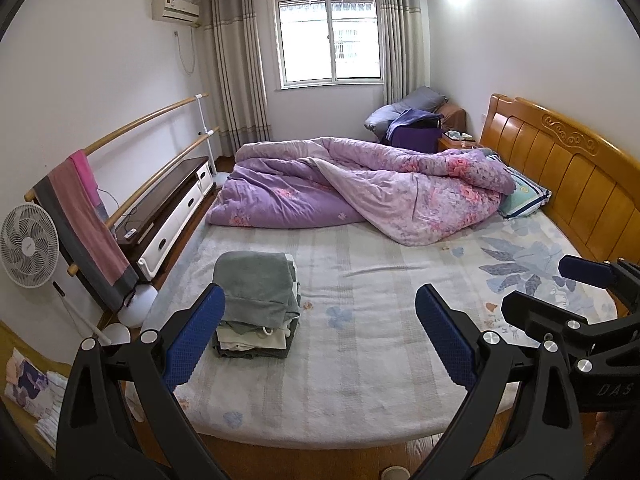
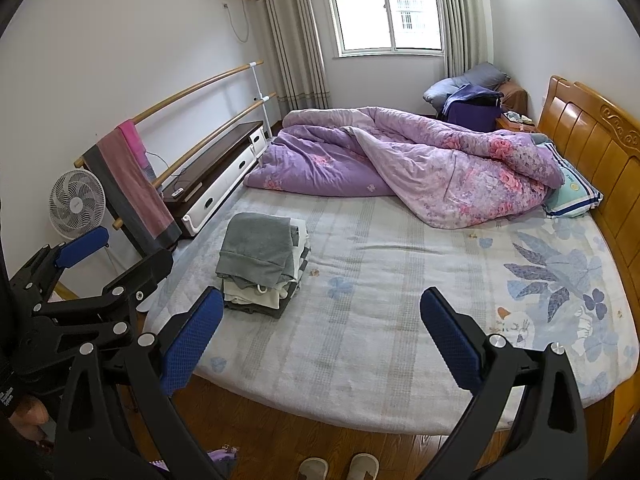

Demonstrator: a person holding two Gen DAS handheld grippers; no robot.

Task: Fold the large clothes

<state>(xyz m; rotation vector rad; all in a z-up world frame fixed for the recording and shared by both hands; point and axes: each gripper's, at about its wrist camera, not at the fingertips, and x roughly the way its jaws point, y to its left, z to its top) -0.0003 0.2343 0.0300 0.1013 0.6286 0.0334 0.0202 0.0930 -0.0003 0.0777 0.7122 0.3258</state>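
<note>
I hold the left tongs point(image 1: 320, 332) with the jaws wide apart and nothing between them, raised over the near edge of the bed point(image 1: 360, 380); the right tongs point(image 2: 322, 334) stand the same, spread and empty. In the left view the right tongs show at 3 o'clock; in the right view the left tongs show at 9 o'clock, also apart. The stack of folded clothes point(image 1: 256, 304) lies on the bed sheet at about 11 o'clock of both, a grey piece point(image 2: 258, 248) on top, pale pieces beneath, touching neither tool. Beyond it, at 12 o'clock, a purple quilt point(image 1: 360, 188) lies bunched across the far half of the bed, against a pillow point(image 2: 572, 196) by the wooden headboard point(image 2: 592, 136). A fan point(image 1: 30, 246) stands at 9 o'clock.
</note>
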